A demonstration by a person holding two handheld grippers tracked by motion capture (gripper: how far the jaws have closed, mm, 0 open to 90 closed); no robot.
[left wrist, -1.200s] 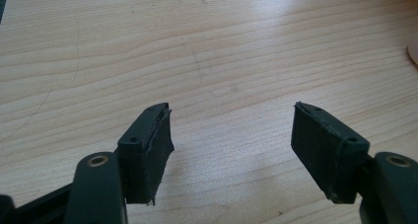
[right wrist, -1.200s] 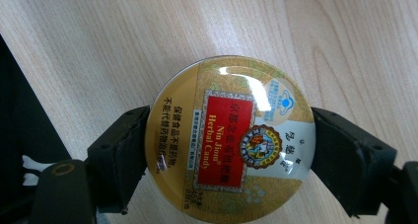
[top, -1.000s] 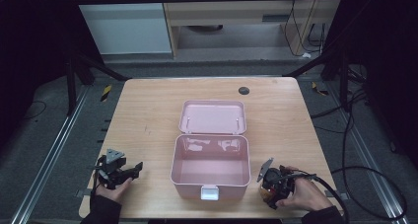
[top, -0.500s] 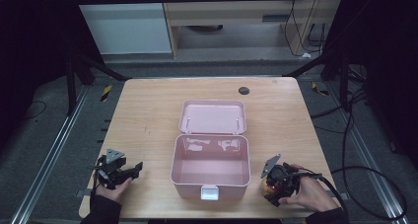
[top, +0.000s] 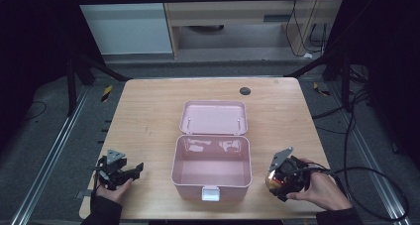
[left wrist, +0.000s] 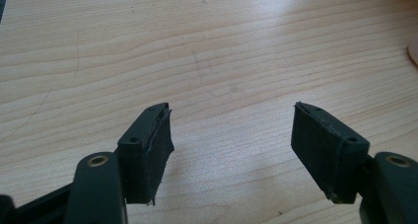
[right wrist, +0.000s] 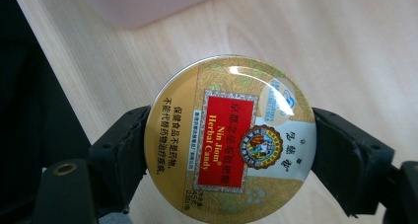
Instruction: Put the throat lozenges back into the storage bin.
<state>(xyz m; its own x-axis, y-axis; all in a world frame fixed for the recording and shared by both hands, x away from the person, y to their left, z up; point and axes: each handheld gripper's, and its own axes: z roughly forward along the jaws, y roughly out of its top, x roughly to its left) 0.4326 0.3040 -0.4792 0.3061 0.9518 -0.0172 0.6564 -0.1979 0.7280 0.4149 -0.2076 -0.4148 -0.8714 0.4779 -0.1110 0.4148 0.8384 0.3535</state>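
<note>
A round gold herbal-candy tin (right wrist: 230, 131) is clamped in the right tool (top: 287, 178) near the desk's (top: 148, 111) front-right corner; the open pink plastic box (top: 212, 168) seems next. The left tool (left wrist: 231, 145) is held wide, empty.

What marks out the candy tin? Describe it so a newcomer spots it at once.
Start at the wooden table and its open pink box. Right of the box, near the front edge, the right gripper holds a round gold tin between its jaws. Its red "Nin Jiom Herbal Candy" label sets it apart.
</note>
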